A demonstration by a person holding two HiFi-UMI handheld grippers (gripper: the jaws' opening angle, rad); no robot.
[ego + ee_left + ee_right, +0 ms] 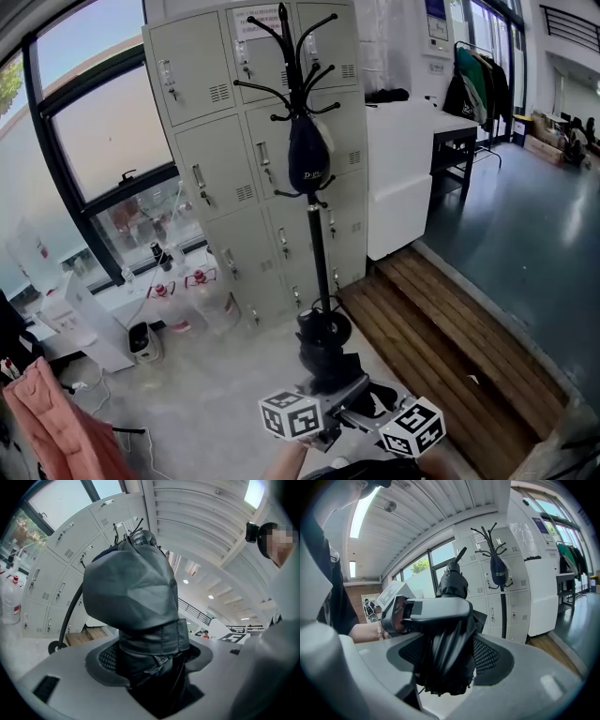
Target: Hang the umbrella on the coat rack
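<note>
- Head view shows a tall wall of grey lockers (225, 169) next to a big window (103, 122).
- A low wooden step (450, 337) lies on the floor, to the right of the lockers.
- The black coat rack (317, 244) stands in front of the lockers. Its hooks curl out at the top.
- A dark bag (308, 161) hangs on the coat rack, just under the hooks.
- The umbrella (324, 345) is black and folded up. It is held low down, close to the person. From the head view it covers the bottom of the coat rack's pole. In the right gripper view the coat rack is well apart from it. The umbrella is not on a hook yet.
- The left gripper (154, 667) squeezes the umbrella's grey cover between its two jaws.
- The right gripper (449, 660) squeezes the umbrella's black folds between its jaws, just beside the left gripper.
</note>
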